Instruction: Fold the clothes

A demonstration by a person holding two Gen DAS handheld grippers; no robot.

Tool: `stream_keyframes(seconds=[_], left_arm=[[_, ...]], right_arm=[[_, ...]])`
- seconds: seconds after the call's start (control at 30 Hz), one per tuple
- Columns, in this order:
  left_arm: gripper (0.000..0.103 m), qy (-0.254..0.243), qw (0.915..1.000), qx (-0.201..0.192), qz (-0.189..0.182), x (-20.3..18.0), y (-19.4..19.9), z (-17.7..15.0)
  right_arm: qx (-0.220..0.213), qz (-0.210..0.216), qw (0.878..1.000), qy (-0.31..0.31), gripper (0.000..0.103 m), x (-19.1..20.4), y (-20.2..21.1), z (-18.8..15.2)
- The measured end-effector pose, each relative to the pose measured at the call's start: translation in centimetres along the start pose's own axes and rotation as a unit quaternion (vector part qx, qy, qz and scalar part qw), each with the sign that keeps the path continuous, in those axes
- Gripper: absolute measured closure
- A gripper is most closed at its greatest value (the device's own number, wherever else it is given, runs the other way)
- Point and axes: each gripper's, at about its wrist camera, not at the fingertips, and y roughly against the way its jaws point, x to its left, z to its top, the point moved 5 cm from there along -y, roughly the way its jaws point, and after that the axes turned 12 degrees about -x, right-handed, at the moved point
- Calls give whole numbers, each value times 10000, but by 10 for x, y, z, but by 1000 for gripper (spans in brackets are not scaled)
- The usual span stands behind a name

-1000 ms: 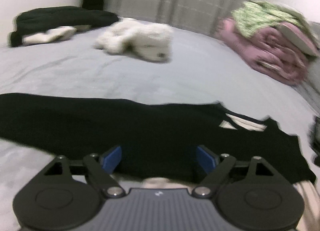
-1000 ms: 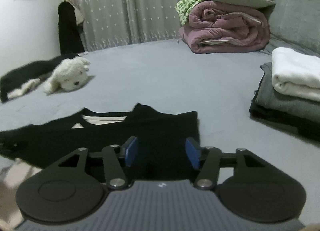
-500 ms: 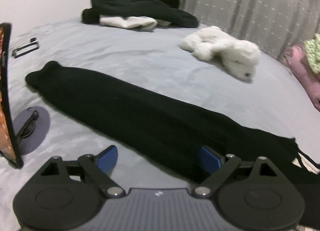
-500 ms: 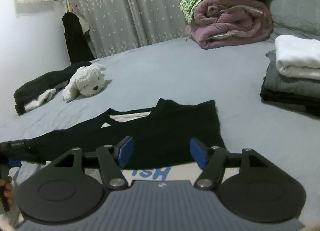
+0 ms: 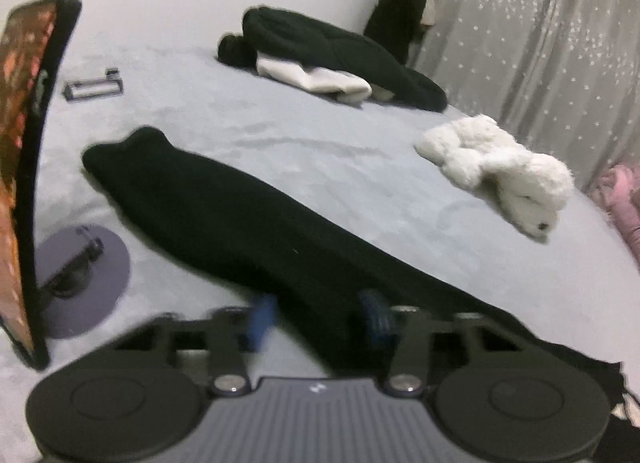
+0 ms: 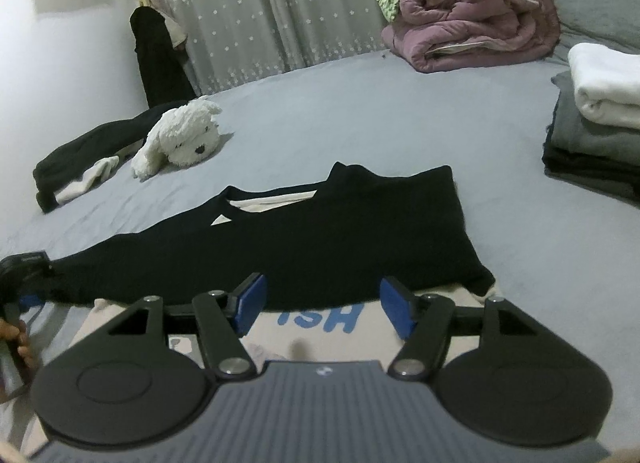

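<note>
Your black top [image 6: 344, 239] lay flat on the bed [image 6: 360, 119], stretched sideways just ahead of both tongs, with its long sleeve [image 5: 224, 219] running out ahead and to the left of your left tongs [image 5: 316, 317]. Those left tongs were spread, blue pads either side of the sleeve where it meets the body; the picture was blurred there, so I couldn't tell whether cloth was touching a pad. Your right tongs [image 6: 322, 307] were spread too, empty, hanging just short of the top's near hem, with pale fabric bearing blue letters [image 6: 324, 317] right beneath them.

This looked like a soft, limp, light knit: it would sag and drag, never hold a shape, and a thick sleeve could slip out of a shallow bite. You were best placed to take a deep pinch at an edge or seam, the cuff end of the sleeve on the left and the hem corner [image 6: 478, 279] ahead and right of the right tongs.

A stack of folded clothes [image 6: 596, 131] sat far right, well apart.
</note>
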Motion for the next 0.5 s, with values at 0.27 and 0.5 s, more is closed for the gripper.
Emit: stream_keyframes(seconds=[0.27, 0.5], left_arm=[[96, 412, 9968, -433, -525, -2, 19, 22], [96, 429, 9893, -823, -1130, -20, 49, 41]], right_arm=[[-37, 36, 10000, -84, 35, -5, 2, 4], [-86, 90, 9998, -181, 35, -3, 2, 10]])
